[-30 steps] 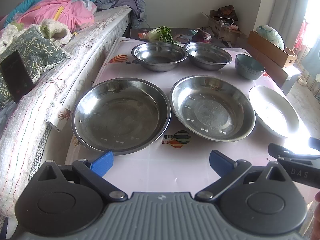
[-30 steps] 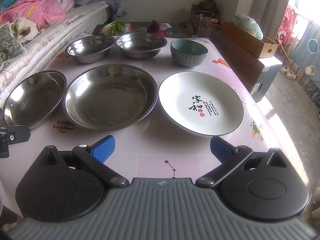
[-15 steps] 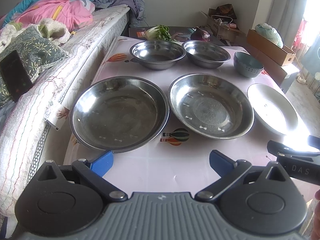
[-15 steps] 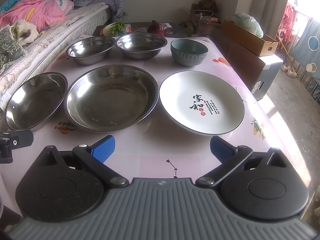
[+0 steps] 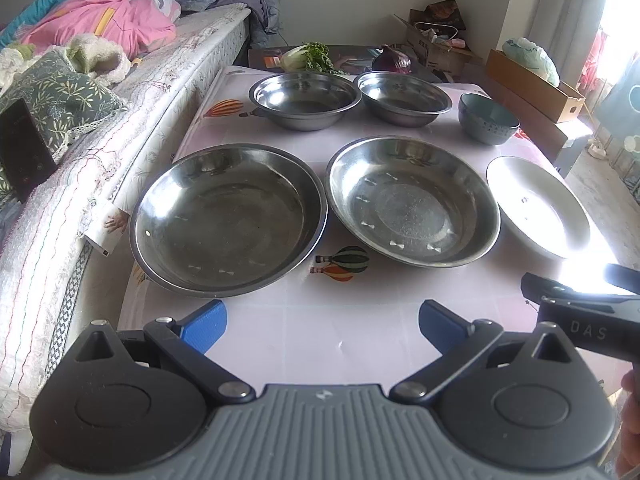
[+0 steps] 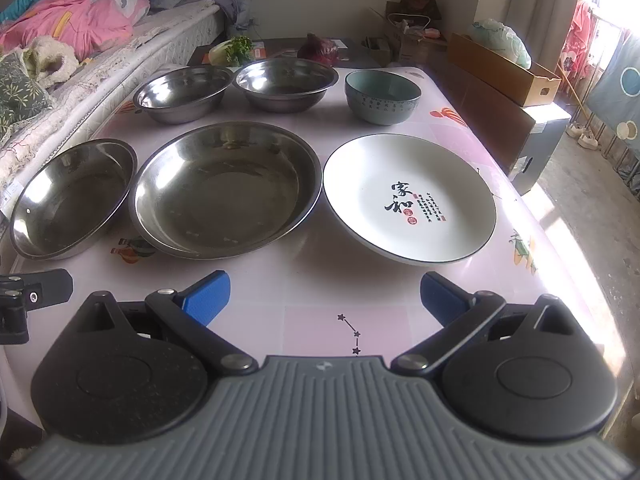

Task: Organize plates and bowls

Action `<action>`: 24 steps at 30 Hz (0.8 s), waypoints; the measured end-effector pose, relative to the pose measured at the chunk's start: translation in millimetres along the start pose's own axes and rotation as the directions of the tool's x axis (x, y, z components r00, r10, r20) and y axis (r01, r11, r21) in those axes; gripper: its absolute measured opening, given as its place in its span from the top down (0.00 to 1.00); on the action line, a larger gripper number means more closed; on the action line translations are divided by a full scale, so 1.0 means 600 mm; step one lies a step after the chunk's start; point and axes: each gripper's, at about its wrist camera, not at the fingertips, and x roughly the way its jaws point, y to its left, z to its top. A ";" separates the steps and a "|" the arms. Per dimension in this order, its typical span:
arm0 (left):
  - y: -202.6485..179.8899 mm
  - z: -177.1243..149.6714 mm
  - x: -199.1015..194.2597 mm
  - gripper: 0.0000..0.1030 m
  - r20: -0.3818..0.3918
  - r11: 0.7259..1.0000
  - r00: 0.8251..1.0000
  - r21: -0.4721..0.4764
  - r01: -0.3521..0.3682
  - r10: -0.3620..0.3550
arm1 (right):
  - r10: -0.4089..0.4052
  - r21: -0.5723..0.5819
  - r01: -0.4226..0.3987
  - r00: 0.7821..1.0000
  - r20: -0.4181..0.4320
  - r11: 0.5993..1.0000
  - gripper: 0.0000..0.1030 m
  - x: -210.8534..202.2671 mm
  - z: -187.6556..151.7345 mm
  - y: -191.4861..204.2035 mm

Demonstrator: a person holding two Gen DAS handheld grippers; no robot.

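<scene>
Bed runs along left side of table, w/ pink and blue bedding piled at its head and 1 patterned pillow.

Front row on table, L to R, 3 items:
- 1 large steel plate, left, nearest the bed edge.
- 1 large steel plate, middle, just beside the first; rims close, cannot tell if touching.
- 1 white ceramic plate w/ dark rim and black characters printed at centre, near the middle steel plate, small gap between.

Back row, L to R, 3 items:
- 1 steel bowl, left.
- 1 steel bowl, right, just beside the first.
- 1 teal ceramic bowl, apart from steel pair, directly behind white plate.

Totals: 2 steel plates, 1 ceramic plate, 2 steel bowls, 1 ceramic bowl. All upright, none stacked.

Beyond far table edge: 1 leafy green vegetable, 1 purple cabbage. Right of table: 1 long open cardboard box.

Left hand-held gripper: jaws spread wide, blue pads apart, nothing between them; sits over bare near edge of table, facing the 2 steel plates.

Right hand-held gripper: jaws likewise spread wide, holding nothing; over near edge, between middle steel plate and white plate.
</scene>
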 end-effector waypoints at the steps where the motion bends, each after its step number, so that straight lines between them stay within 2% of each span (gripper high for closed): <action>1: 0.000 0.000 0.001 0.00 -0.002 1.000 1.000 0.001 0.001 -0.001 | 0.000 0.000 0.000 1.000 -0.001 1.000 0.01 0.001 0.000 0.000; 24: -0.003 -0.001 0.010 0.00 -0.011 1.000 1.000 0.005 0.005 -0.005 | -0.003 -0.005 0.003 1.000 -0.005 1.000 0.01 0.004 -0.001 0.002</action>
